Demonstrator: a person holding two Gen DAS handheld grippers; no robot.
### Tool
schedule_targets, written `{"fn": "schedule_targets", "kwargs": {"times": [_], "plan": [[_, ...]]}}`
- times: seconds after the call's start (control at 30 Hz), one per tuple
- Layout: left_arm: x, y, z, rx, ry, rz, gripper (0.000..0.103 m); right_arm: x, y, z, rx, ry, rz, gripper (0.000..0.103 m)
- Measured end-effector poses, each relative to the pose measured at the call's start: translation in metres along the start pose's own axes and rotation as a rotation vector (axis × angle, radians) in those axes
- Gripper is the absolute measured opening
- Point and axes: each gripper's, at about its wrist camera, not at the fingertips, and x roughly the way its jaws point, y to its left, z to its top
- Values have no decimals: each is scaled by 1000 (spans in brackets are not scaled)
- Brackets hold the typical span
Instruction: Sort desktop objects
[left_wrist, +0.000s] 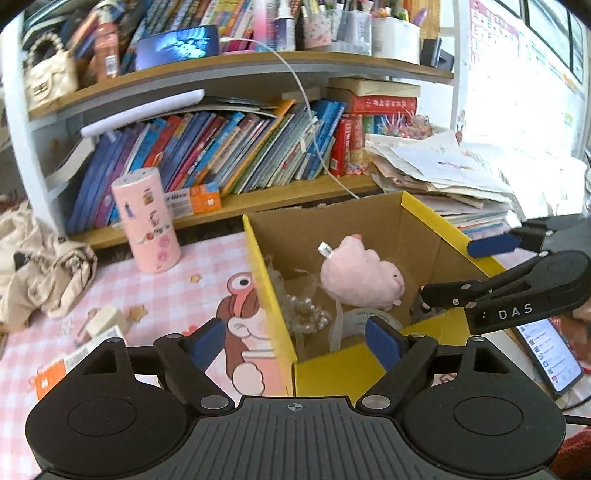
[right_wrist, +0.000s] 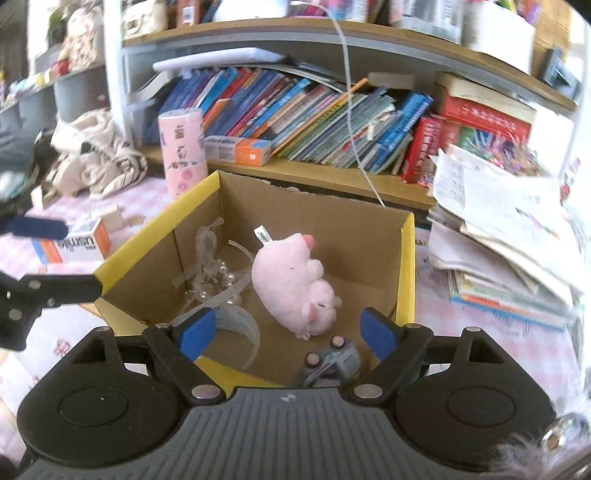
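A yellow cardboard box (left_wrist: 436, 218) (right_wrist: 406, 266) stands open on the pink checked desk mat. Inside lie a pink plush toy (left_wrist: 360, 275) (right_wrist: 291, 284), a pearl-and-ribbon hair piece (left_wrist: 306, 314) (right_wrist: 214, 280), a roll of tape (left_wrist: 354, 321) (right_wrist: 240, 321) and a small grey toy car (right_wrist: 332, 360). My left gripper (left_wrist: 295, 343) (right_wrist: 59, 258) hangs open over the box's near left corner, holding nothing. Over the box's near right side, my right gripper (right_wrist: 287, 332) (left_wrist: 469, 267) is open and empty above the toy car.
A pink cylinder (left_wrist: 151, 221) (right_wrist: 183, 151), an orange-and-white carton (right_wrist: 81, 240) and a wooden block (left_wrist: 105, 321) sit left of the box. Beige cloth bag (left_wrist: 44, 273) far left. A paper stack (right_wrist: 509, 236) and a lit phone (left_wrist: 550, 350) lie right. Bookshelf (left_wrist: 236, 155) behind.
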Motion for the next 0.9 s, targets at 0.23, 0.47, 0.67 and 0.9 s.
{"fn": "schedule_targets", "kwargs": {"times": [0.23, 0.47, 0.67, 0.9], "plan": [[-9, 3, -12, 15, -5, -27, 85, -12, 13, -12, 86, -26, -74, 87], [-20, 19, -24, 43, -5, -77, 85, -25, 38, -25, 134, -11, -136, 87], [-33, 37, -32, 84, -9, -132, 85, -30, 74, -35, 158, 27, -166, 89], [-45, 65, -46, 80, 10, -185, 85, -32, 112, -43, 196, 72, -184, 89]]}}
